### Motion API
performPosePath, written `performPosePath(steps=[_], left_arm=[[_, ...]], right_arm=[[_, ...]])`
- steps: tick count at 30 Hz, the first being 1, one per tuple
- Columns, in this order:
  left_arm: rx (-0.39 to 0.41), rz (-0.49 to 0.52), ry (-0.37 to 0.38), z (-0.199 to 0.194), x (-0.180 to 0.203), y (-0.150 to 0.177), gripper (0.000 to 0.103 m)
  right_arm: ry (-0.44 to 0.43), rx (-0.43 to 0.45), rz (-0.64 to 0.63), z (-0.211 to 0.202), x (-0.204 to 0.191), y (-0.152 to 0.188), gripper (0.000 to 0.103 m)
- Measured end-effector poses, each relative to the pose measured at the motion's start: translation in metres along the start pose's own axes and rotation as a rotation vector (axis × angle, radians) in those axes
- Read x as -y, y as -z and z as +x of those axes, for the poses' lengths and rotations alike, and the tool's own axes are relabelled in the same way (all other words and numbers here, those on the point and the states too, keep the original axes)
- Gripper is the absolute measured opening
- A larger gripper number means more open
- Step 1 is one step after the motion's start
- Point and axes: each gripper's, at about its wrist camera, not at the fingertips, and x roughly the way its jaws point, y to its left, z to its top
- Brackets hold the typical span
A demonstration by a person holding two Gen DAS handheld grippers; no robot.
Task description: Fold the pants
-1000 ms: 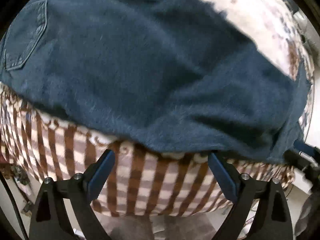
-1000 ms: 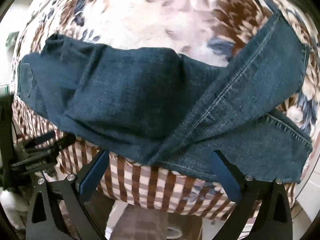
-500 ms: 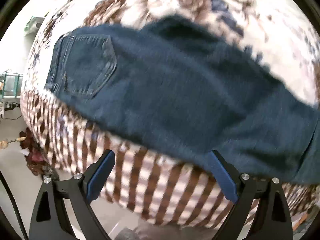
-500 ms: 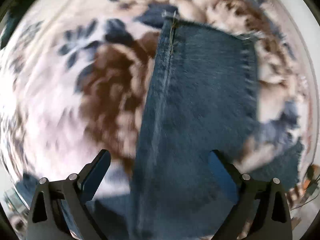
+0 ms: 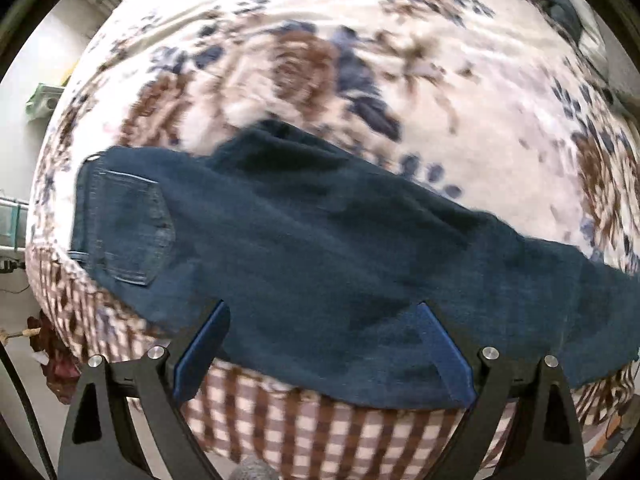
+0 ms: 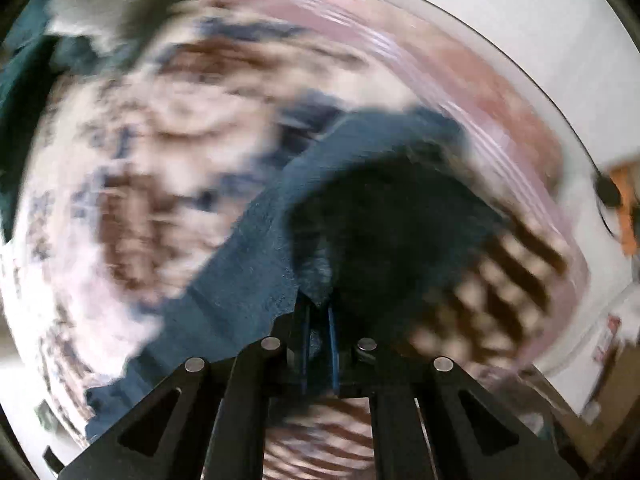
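My right gripper [image 6: 318, 316] has gone from spread wide over the leg half a second ago to clamped tight on a bunch of denim, picture very blurred so I judge it's swinging fast with the cloth. My left gripper [image 5: 324, 344] has backed off and up since a second ago, jaws wide apart, nothing between them, hovering above the near edge of the pants [image 5: 320, 248]. Pants lie across the floral bedspread [image 5: 360, 60], back pocket [image 5: 124, 224] at left, one edge close to the checked border [image 5: 312, 428]. Means the fold is starting, leg end lifted by my right side, I reckon. No brand, label or writing readable anywhere
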Motion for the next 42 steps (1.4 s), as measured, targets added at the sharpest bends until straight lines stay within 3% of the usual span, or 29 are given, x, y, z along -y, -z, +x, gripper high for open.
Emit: performPosePath(steps=[2,5,7,9,11,12,19,22,24,26,27,29,30,32,38,42], left_arm=[[-0.018,0.023,0.007,0.005,0.017,0.001,0.095],[-0.043,0.05,0.023,0.011,0.035,0.003,0.095],[-0.053,0.072,0.027,0.015,0.045,0.005,0.095],[-0.062,0.09,0.027,0.019,0.052,0.006,0.095],[-0.071,0.106,0.025,0.022,0.059,0.007,0.095],[-0.071,0.113,0.021,0.022,0.061,0.007,0.095],[-0.06,0.129,0.002,0.025,0.066,0.005,0.095],[-0.045,0.121,-0.001,0.023,0.058,0.004,0.095],[-0.031,0.11,-0.014,0.024,0.052,0.004,0.095],[-0.033,0.092,-0.017,0.026,0.041,0.002,0.095],[-0.037,0.073,-0.014,0.027,0.034,0.002,0.095],[-0.042,0.041,0.002,0.026,0.022,0.001,0.095],[-0.042,0.027,0.01,0.024,0.013,0.001,0.095],[-0.044,-0.005,0.026,0.02,-0.006,0.001,0.095],[-0.045,-0.118,0.028,0.01,-0.091,0.0,0.095],[-0.045,-0.165,-0.029,0.018,-0.164,-0.011,0.095]], right_arm=[[-0.089,-0.088,0.068,0.019,0.034,0.001,0.01],[-0.182,-0.101,0.103,0.021,0.052,-0.002,0.02],[-0.223,-0.089,0.102,0.019,0.056,-0.008,0.051],[-0.237,-0.08,0.135,0.03,0.056,-0.013,0.053],[-0.228,-0.062,0.167,0.029,0.063,-0.017,0.017],[-0.206,-0.012,0.181,0.023,0.067,-0.017,0.005],[-0.155,0.034,0.199,0.028,0.084,-0.006,0.005],[-0.121,0.154,0.152,0.009,0.064,0.0,0.005],[-0.071,0.109,0.103,0.02,0.053,-0.002,0.006],[-0.072,-0.007,0.102,0.041,0.058,-0.004,0.01],[-0.08,-0.02,0.104,0.041,0.061,-0.005,0.015],[-0.058,-0.019,0.088,0.027,0.06,-0.004,0.039],[-0.051,-0.01,0.075,0.018,0.057,-0.001,0.059],[-0.024,0.025,0.026,-0.008,0.041,0.012,0.068],[0.038,0.025,-0.226,-0.046,-0.063,0.086,0.068],[-0.109,-0.14,-0.436,-0.014,-0.183,0.14,0.068]])
